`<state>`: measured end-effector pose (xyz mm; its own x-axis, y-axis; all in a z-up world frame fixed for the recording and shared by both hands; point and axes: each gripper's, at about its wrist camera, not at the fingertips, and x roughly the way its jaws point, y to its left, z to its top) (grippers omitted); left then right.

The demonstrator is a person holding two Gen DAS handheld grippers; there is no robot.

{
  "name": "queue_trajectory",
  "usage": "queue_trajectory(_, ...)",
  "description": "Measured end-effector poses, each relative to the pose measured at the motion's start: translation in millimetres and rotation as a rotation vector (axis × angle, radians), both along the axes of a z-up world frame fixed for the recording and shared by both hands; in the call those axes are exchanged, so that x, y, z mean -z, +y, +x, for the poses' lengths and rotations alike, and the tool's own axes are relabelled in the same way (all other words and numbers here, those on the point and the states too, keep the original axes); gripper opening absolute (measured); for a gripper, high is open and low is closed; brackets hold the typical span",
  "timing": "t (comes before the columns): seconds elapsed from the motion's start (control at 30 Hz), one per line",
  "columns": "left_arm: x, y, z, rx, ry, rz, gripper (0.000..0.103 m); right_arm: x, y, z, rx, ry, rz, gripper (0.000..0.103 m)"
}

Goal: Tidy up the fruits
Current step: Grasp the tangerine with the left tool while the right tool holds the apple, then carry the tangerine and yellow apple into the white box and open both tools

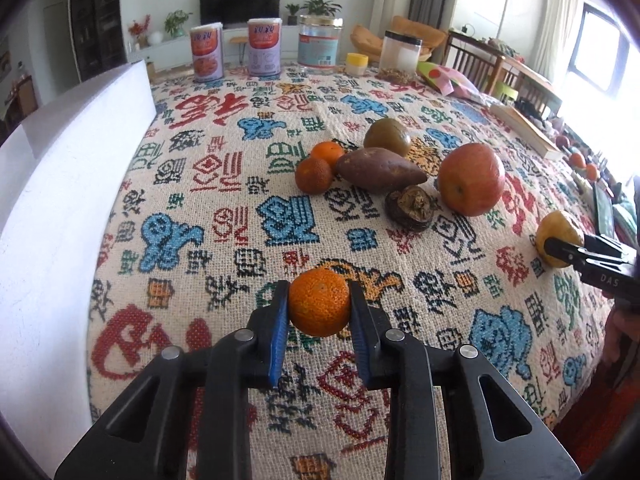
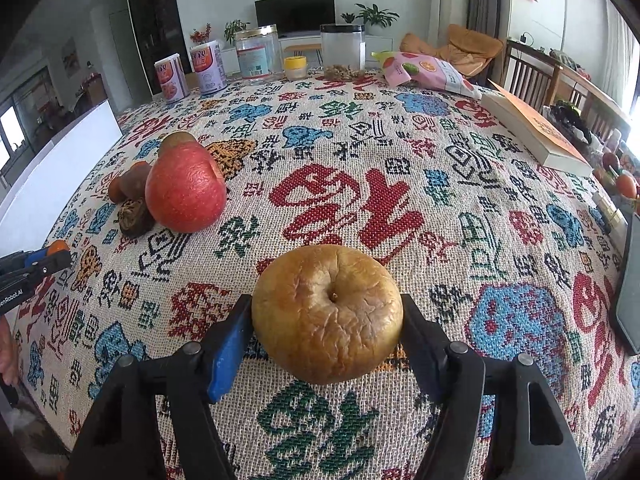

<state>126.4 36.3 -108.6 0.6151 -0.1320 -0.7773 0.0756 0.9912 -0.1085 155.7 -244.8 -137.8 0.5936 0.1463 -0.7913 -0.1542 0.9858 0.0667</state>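
My left gripper (image 1: 319,294) is shut on a small orange mandarin (image 1: 319,304), held just above the patterned tablecloth (image 1: 224,208). My right gripper (image 2: 327,310) is shut on a wrinkled yellow-brown apple (image 2: 327,320), with both pads against its sides. That gripper and the yellow apple (image 1: 559,232) also show at the right edge of the left wrist view. Mid-table lies a cluster: two mandarins (image 1: 316,170), a sweet potato (image 1: 378,170), a greenish-brown fruit (image 1: 387,136), a red apple (image 1: 471,179) and a dark shrivelled fruit (image 1: 412,208).
A white box wall (image 1: 60,200) stands along the table's left side. Two cans (image 1: 206,54), clear jars (image 1: 320,44) and a small yellow-lidded pot (image 1: 356,64) line the far edge. A snack bag (image 2: 424,70) and a book (image 2: 536,132) lie at the right.
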Motion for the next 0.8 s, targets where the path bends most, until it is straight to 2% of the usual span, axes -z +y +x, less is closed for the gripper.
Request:
queue_trajectory(0.1,-29.0,14.5,-26.6,0.005,0.009,-0.132,0.027,-5.9,0.5,-11.2,0.004,0.002,0.042,0.069)
queue_trajectory(0.17,-57.3,29.3,-51.1,0.015,-0.015,-0.222,0.027,-19.6,10.9,-24.4,-0.04,-0.001,0.1,0.069)
queue_trajectory(0.23,-87.4,47.4,-74.6,0.006,-0.055,-0.276,0.027,-36.8,31.6,-35.1,-0.106,0.001,0.174,0.069)
queue_trajectory(0.33,-129.7,89.9,-103.6,-0.067,-0.131,-0.346,0.028,-66.8,84.7,-43.0,-0.243,0.004,0.286,0.069)
queue_trajectory(0.43,-152.3,145.5,-118.8,-0.207,-0.196,-0.339,0.028,-98.7,163.2,-45.9,-0.424,-0.007,0.358,0.069)
queue_trajectory(0.5,-150.8,183.8,-120.1,-0.33,-0.213,-0.286,0.028,-116.3,220.7,-47.9,-0.55,-0.005,0.394,0.069)
queue_trajectory(0.6,-119.9,240.4,-111.6,-0.515,-0.149,-0.192,0.028,-129.7,309.9,-50.7,-0.717,0.019,0.43,0.069)
queue_trajectory(0.7,-82.1,281.3,-107.7,-0.634,-0.058,-0.175,0.028,-121.4,389.2,-52.2,-0.809,0.056,0.381,0.069)
queue_trajectory(0.8,-58.4,296.6,-107.7,-0.701,-0.012,-0.126,0.028,-99.2,444.2,-51.4,-0.843,0.105,0.303,0.07)
